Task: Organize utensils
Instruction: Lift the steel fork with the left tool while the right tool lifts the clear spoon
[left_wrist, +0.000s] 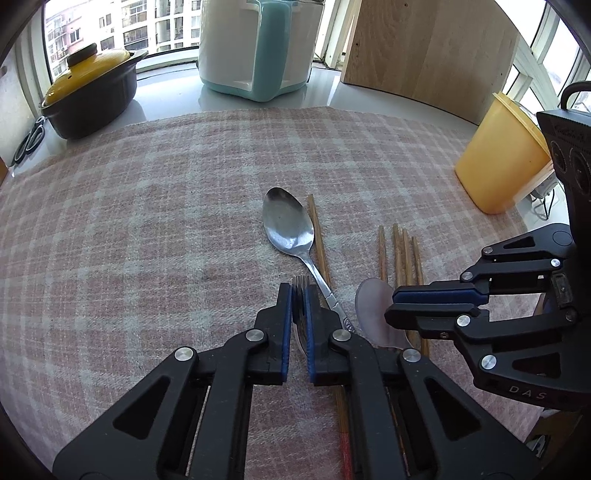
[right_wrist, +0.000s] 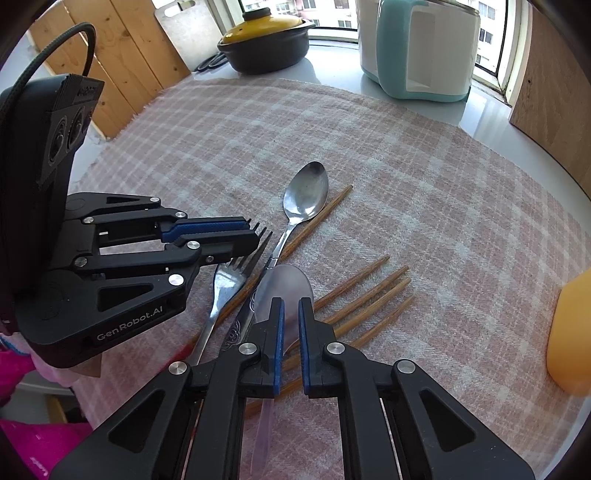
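Note:
On the pink plaid cloth lie a metal spoon, several wooden chopsticks, a metal fork and a translucent plastic spoon. My left gripper is nearly closed around the fork's head, tines poking out past the pads. My right gripper stands narrowly apart around the plastic spoon's bowl; contact is unclear. In the left wrist view the right gripper sits over the plastic spoon.
A yellow container stands at the cloth's right edge. A black pot with yellow lid, scissors, a white-and-teal appliance and a wooden board line the back by the window.

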